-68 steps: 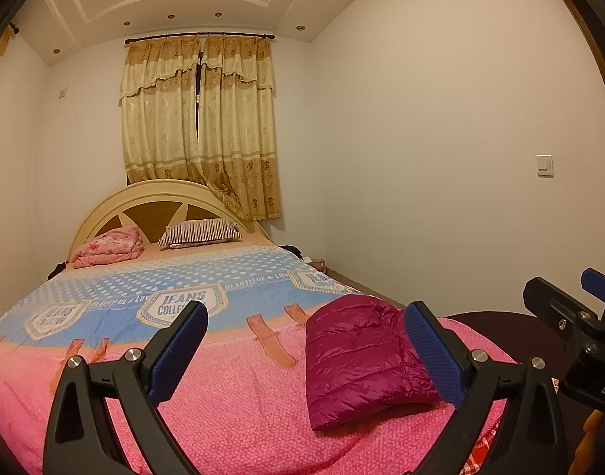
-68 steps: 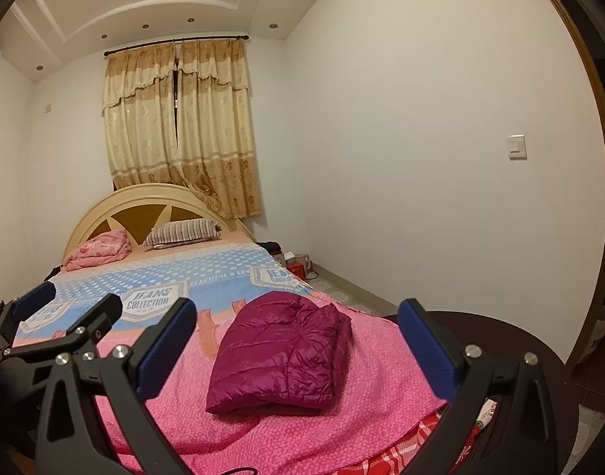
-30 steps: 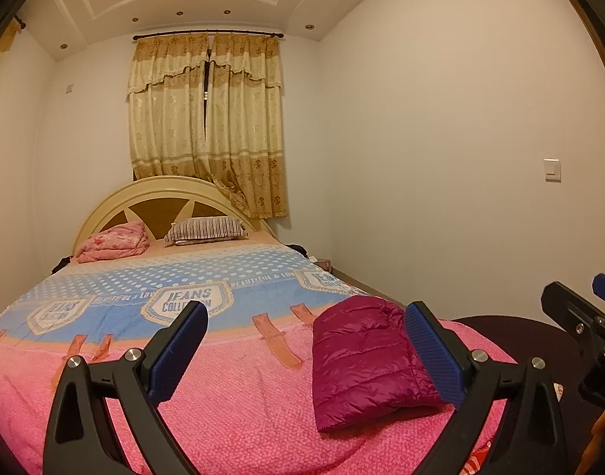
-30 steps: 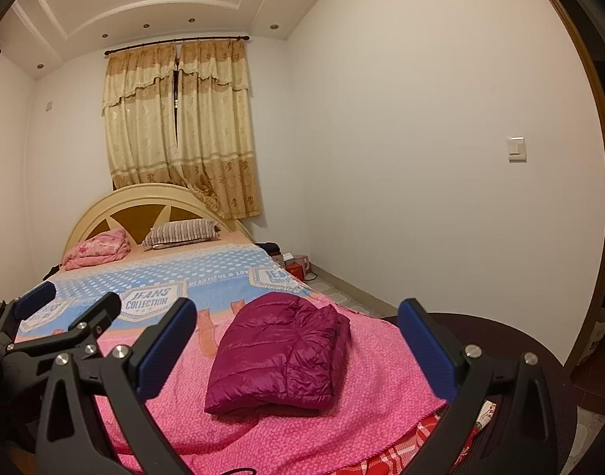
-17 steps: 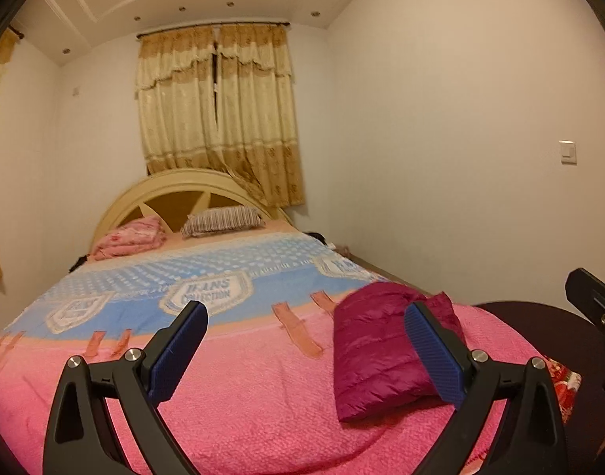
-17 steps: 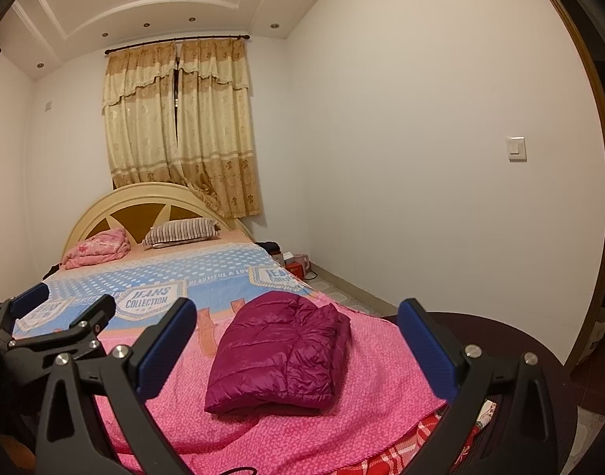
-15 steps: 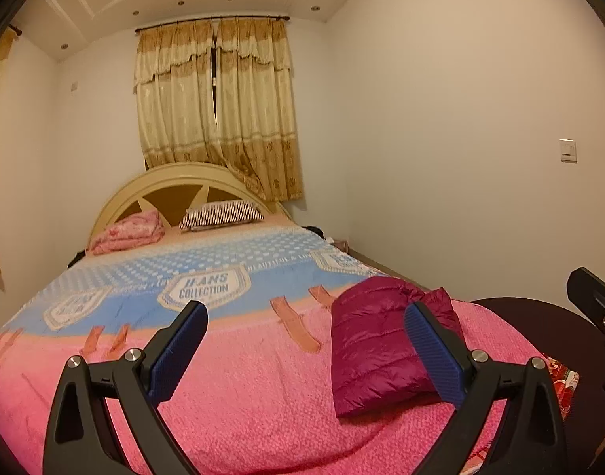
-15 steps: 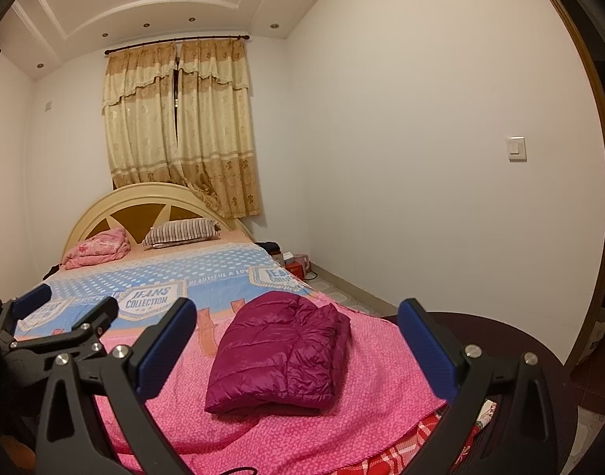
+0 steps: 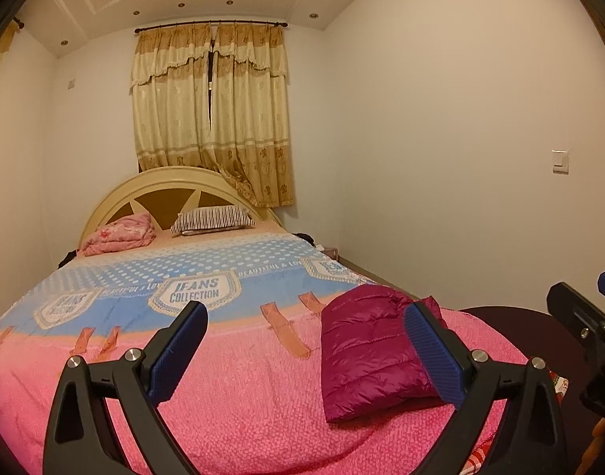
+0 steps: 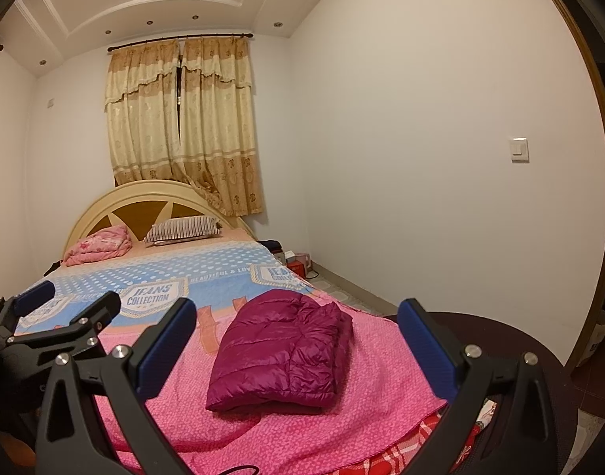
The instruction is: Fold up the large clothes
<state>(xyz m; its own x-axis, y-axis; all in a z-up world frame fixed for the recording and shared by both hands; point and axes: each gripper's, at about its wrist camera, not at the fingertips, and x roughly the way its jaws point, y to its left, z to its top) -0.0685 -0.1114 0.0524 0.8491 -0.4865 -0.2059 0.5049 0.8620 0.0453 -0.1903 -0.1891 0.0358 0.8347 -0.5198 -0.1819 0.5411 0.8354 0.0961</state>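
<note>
A magenta quilted down jacket [image 9: 365,352] [image 10: 282,350] lies folded into a flat bundle on the pink blanket [image 9: 239,388] [image 10: 385,380] near the foot of the bed. My left gripper [image 9: 306,340] is open and empty, held above the blanket to the left of the jacket. Open and empty too, my right gripper [image 10: 296,336] hovers back from the bed's foot with the jacket seen between its fingers. Each gripper shows at the edge of the other's view, the right gripper [image 9: 587,316] and the left gripper [image 10: 53,316].
A blue "Jeans Collection" bedspread [image 9: 191,277] covers the far half of the bed. At the headboard [image 10: 144,206] lie a striped pillow [image 9: 213,219] and a folded pink quilt [image 9: 118,233]. A dark round table [image 10: 512,340] stands at the bed's foot. White wall runs along the right, small boxes [image 10: 298,263] on the floor.
My left gripper has swung a little left and upward, so the jacket sits further right in its view. The right gripper has hardly moved. The jacket lies as before.
</note>
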